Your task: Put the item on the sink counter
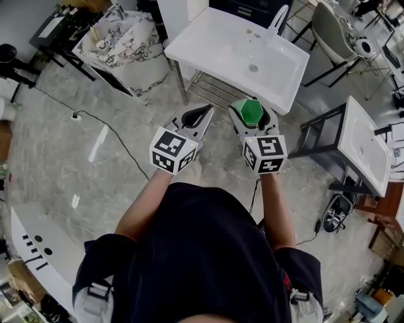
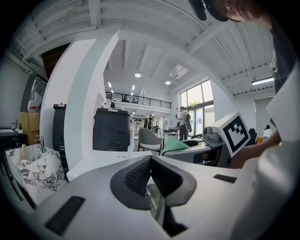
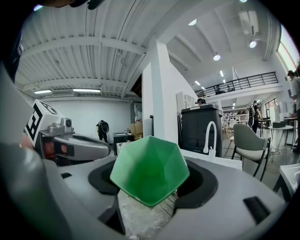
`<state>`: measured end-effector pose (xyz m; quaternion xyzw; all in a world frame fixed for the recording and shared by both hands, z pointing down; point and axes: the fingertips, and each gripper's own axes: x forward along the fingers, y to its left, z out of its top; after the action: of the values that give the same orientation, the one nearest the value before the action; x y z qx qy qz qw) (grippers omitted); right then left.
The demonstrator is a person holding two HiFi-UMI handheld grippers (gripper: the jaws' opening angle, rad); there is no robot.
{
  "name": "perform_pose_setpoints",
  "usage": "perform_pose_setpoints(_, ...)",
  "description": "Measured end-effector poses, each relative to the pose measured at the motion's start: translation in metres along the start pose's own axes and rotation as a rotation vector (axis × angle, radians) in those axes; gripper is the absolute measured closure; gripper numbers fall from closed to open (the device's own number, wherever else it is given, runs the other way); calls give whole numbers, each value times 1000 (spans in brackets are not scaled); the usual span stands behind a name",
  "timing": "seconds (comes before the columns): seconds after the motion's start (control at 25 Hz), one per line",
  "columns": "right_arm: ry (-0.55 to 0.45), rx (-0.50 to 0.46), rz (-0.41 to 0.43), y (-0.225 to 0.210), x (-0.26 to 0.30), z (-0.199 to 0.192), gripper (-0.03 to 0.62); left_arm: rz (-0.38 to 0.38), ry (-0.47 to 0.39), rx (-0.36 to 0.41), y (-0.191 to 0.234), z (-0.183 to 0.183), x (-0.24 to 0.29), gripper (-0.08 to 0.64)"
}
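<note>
A green faceted cup (image 1: 247,111) sits between the jaws of my right gripper (image 1: 252,117), which is shut on it; in the right gripper view the green cup (image 3: 149,170) fills the middle between the black pads. My left gripper (image 1: 199,116) hangs beside it, jaws shut with nothing between them, the ribbed pads (image 2: 140,177) meeting. Both grippers hover over the floor just short of the white sink counter (image 1: 208,44), whose basin and white tap (image 1: 279,17) lie ahead.
A marble-patterned basin (image 1: 120,38) stands to the left of the white sink. A second white sink (image 1: 366,148) on a dark frame is at the right, with a grey chair (image 1: 331,28) behind. A metal rack (image 1: 211,88) sits under the counter. Cables cross the floor.
</note>
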<state>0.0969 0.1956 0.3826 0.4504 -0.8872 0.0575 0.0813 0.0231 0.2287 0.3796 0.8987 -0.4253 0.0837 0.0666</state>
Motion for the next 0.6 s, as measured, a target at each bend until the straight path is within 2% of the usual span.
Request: perform_pose_setpoints(0.6,0,21,-49,-49,99,25,261,-7,7,-47,93,19,62,548)
